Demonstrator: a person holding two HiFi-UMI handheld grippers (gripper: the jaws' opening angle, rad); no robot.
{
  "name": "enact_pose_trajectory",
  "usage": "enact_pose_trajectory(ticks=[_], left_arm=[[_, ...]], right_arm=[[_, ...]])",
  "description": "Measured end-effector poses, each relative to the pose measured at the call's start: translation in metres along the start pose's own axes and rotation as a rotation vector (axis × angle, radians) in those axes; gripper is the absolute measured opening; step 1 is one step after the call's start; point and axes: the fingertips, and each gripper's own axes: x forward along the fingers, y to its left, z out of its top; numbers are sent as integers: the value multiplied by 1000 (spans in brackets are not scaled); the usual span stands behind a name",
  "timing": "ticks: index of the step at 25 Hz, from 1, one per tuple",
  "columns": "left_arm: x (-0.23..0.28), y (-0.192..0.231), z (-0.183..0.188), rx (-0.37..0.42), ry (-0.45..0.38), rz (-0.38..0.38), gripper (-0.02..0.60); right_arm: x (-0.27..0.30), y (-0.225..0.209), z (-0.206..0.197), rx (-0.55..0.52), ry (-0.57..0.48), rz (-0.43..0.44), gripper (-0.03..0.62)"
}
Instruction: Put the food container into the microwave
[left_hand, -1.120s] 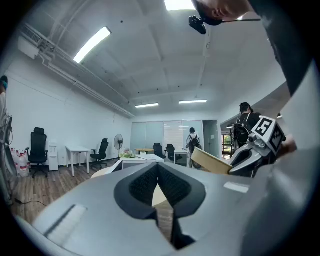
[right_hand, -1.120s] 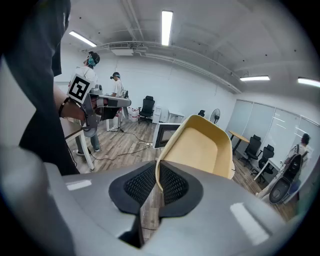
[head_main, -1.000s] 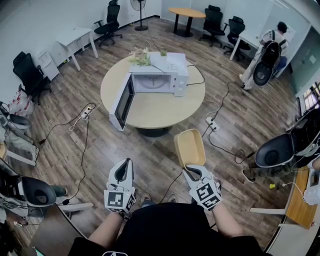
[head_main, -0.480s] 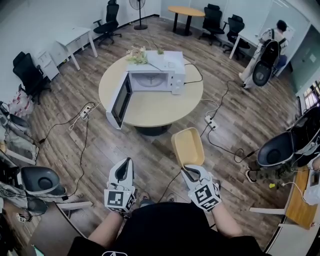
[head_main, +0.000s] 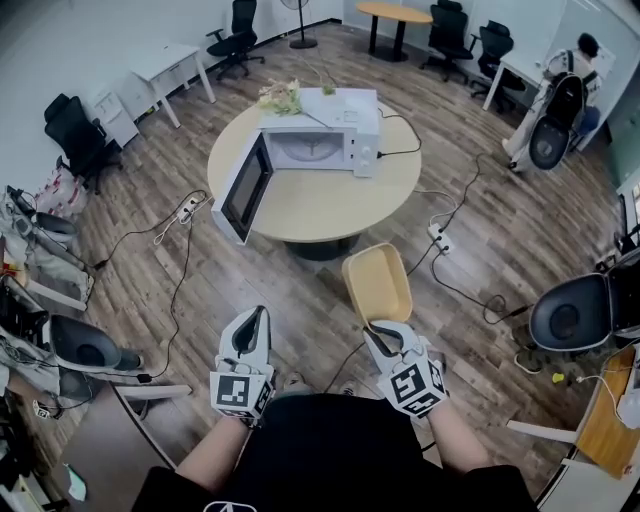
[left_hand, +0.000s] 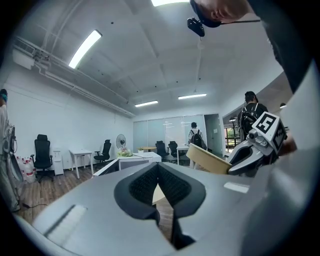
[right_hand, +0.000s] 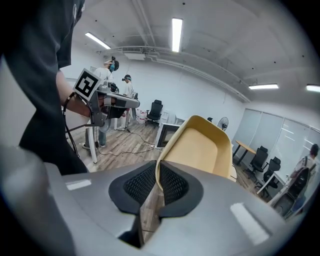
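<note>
Still carrying the food container (head_main: 377, 285), clamped by its near rim in the fingers of the right gripper (head_main: 377, 330), well short of the open microwave (head_main: 312, 146) on the tabletop (head_main: 330, 208), apparently barely nearer it than a second ago, with the fingers of the left gripper (head_main: 251, 322) closed on nothing, leaving the whole approach undone.

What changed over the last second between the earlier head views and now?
Only the view shifted: the round table and microwave slid slightly up the head view, so the person's head or body apparently moved. Nothing was taken or let go. The right tool stays shut on the food container, the left tool stays shut and empty, and the microwave door remains open.
</note>
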Motion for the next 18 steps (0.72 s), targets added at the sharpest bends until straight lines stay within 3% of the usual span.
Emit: enact_pose_trajectory(ticks=[8, 18], left_arm=[[32, -1, -8, 4, 27, 29, 0], [138, 65, -12, 5, -6, -17, 0]], right_arm=[[20, -26, -17, -11, 22, 48, 30], [106, -93, 14, -14, 58, 15, 29]])
